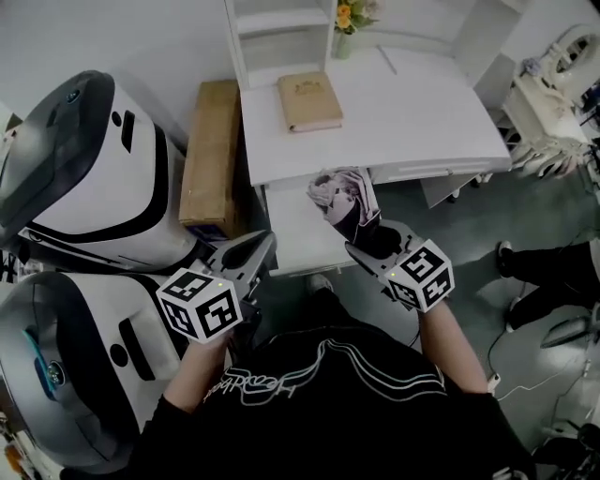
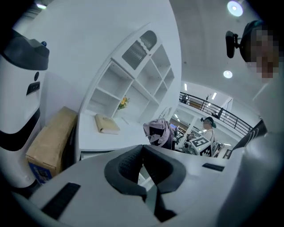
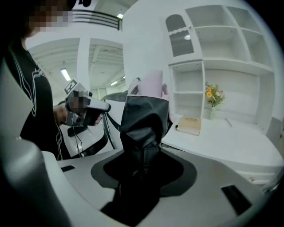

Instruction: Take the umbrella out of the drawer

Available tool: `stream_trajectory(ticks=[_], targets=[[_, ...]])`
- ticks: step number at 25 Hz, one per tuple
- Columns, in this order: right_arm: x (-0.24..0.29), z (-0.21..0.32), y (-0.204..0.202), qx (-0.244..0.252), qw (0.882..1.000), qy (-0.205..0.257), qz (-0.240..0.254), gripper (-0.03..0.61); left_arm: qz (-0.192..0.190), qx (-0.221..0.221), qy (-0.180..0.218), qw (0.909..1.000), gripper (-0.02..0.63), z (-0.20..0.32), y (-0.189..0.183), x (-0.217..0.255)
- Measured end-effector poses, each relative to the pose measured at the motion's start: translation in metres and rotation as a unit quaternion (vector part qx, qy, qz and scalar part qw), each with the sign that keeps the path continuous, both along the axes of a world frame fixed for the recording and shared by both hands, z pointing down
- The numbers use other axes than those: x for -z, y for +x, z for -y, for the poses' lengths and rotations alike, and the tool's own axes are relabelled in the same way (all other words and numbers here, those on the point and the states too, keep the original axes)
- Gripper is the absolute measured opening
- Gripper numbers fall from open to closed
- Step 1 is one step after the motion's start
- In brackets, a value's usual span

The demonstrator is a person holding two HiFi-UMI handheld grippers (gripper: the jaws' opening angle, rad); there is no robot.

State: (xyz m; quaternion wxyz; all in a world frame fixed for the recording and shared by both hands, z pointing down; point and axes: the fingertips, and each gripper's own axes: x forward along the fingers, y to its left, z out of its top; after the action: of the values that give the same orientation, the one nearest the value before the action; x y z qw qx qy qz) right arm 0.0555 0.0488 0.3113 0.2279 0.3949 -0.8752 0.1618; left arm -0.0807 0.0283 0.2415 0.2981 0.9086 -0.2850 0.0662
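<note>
The folded umbrella (image 1: 342, 195), black with pale lilac fabric, is held up in the air above the open white drawer (image 1: 292, 239). My right gripper (image 1: 364, 244) is shut on its black lower part, and the lilac end sticks out past the jaws. In the right gripper view the umbrella (image 3: 144, 119) fills the gap of the right gripper (image 3: 144, 165). My left gripper (image 1: 265, 246) hangs left of the drawer, shut and empty. In the left gripper view the left gripper (image 2: 143, 149) has its pads touching at the tips, with the umbrella (image 2: 159, 132) beyond them.
The white desk (image 1: 412, 112) carries a tan book (image 1: 309, 101) and a small vase of flowers (image 1: 346, 21) under white shelves. A cardboard box (image 1: 208, 155) leans left of the desk. Two large white machines (image 1: 94, 187) stand at the left. A second person (image 2: 207, 124) stands far off.
</note>
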Motion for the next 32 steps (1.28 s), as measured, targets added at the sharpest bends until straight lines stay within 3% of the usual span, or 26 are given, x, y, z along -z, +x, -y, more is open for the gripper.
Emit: stream_trajectory(ticks=[4, 11, 18, 32], targets=[[0.025, -0.017, -0.004, -0.036, 0.996, 0.016, 0.082, 0.21, -0.011, -0.014, 0.01, 0.9998, 0.02, -0.016, 0.005, 0.01], [0.061, -0.032, -0.005, -0.049, 0.985, 0.057, 0.155, 0.211, -0.018, -0.025, 0.013, 0.9994, 0.02, -0.037, 0.013, 0.013], [0.066, -0.039, -0.001, -0.065, 0.98, 0.076, 0.173, 0.212, -0.019, -0.035, 0.022, 0.9989, 0.02, -0.048, 0.016, 0.016], [0.063, -0.053, -0.004, -0.064, 0.979, 0.069, 0.181, 0.211, -0.018, -0.049, 0.014, 0.9986, 0.02, -0.054, 0.028, 0.013]])
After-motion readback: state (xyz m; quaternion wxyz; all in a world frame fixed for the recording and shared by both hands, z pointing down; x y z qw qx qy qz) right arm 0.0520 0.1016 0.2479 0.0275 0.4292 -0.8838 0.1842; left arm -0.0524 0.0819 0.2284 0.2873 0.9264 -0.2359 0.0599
